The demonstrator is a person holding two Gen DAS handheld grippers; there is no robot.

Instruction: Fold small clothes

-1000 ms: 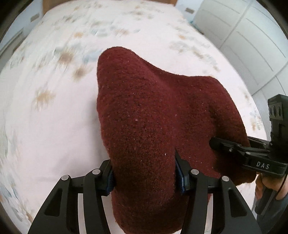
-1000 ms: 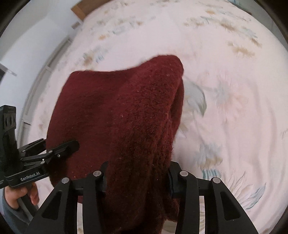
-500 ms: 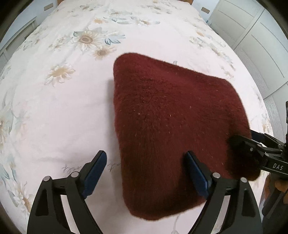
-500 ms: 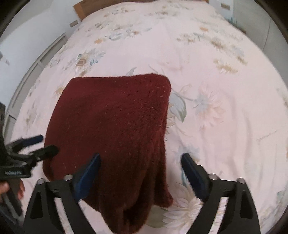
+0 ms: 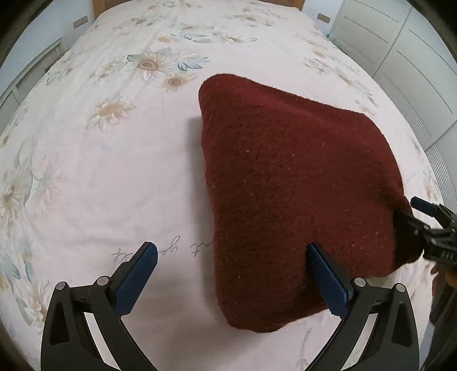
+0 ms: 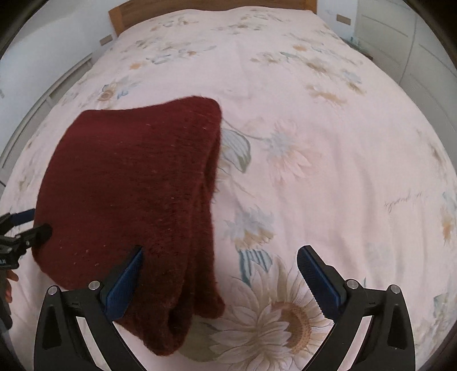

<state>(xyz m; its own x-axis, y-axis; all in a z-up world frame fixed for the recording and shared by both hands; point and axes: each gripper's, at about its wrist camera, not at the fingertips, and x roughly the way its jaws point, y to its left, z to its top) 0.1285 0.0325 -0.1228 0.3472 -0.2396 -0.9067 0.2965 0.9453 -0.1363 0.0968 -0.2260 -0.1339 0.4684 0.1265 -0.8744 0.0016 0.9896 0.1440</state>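
The bed (image 5: pixel 94 177) fills both views, its pale sheet printed with sunflowers; the edges are cut off by the lens rim, and the wooden headboard (image 6: pixel 120 12) shows only as a strip at the far end. A line of looping script is printed on the sheet just left of the sweater in my left view, half covered by the knit, and I cannot read it.

The dark red sweater (image 5: pixel 288 199) lies folded on the bed, nearer the foot than the headboard. It is a fuzzy, thick knit flecked with pale specks; in my right view its stacked layers show along the right edge (image 6: pixel 134 194).

My left gripper (image 5: pixel 231 271) has just been opening and now stands spread wide; the sweater's near corner lies between the blue pads, which do not press it. My right gripper (image 6: pixel 220 274) is spread wide too, the folded edge lying between its pads, untouched. The lettering on each gripper's body in the other's view is too small to read.
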